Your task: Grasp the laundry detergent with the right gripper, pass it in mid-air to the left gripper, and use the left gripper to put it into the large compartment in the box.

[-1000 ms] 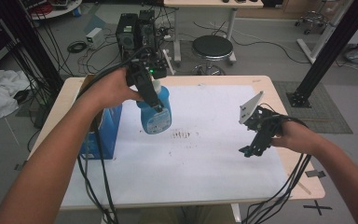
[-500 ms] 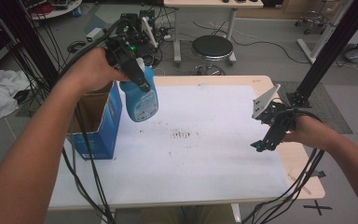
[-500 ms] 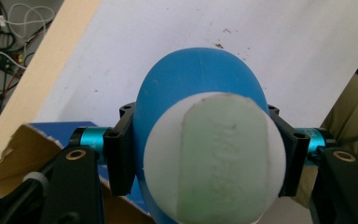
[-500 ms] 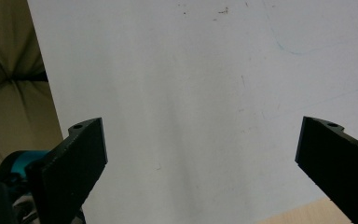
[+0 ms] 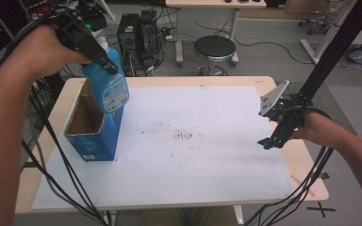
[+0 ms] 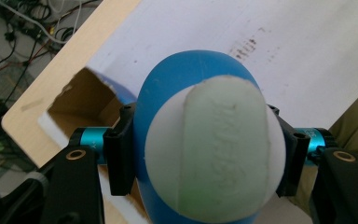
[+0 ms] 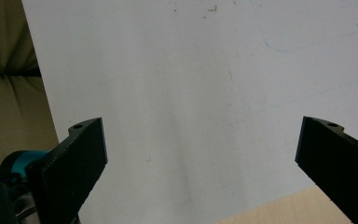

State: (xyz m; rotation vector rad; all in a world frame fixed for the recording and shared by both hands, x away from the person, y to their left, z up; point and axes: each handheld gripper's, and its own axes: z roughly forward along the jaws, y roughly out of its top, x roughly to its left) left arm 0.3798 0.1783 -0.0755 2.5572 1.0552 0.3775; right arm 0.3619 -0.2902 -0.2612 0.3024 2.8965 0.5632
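A blue bottle (image 5: 107,87) is held clamped between the pads of the left tongs (image 5: 104,60), gripped at its neck just under the white cap (image 6: 213,154); in the left gripper view the cap and blue shoulder hide everything straight ahead of the jaws. The bottle is hung in the air, tilted, with its lower end over the open top of a blue carton (image 5: 92,127) directly below the left tongs. The carton's mouth is seen as a brown interior; its floor is in shadow and cannot be made out. The carton stands near the bench (image 5: 42,136) edge on the side away from the right tongs, on a white sheet (image 5: 207,160) that leaves only a narrow wooden margin.

The right tongs (image 5: 269,141) are held wide apart with nothing between them, pointed down just above the sheet near its other edge. Between the two tongs a broad stretch of bare sheet is left free, marked only by faint brown stains (image 5: 184,136). The left hand (image 5: 37,49) is cut off by the frame's edge.
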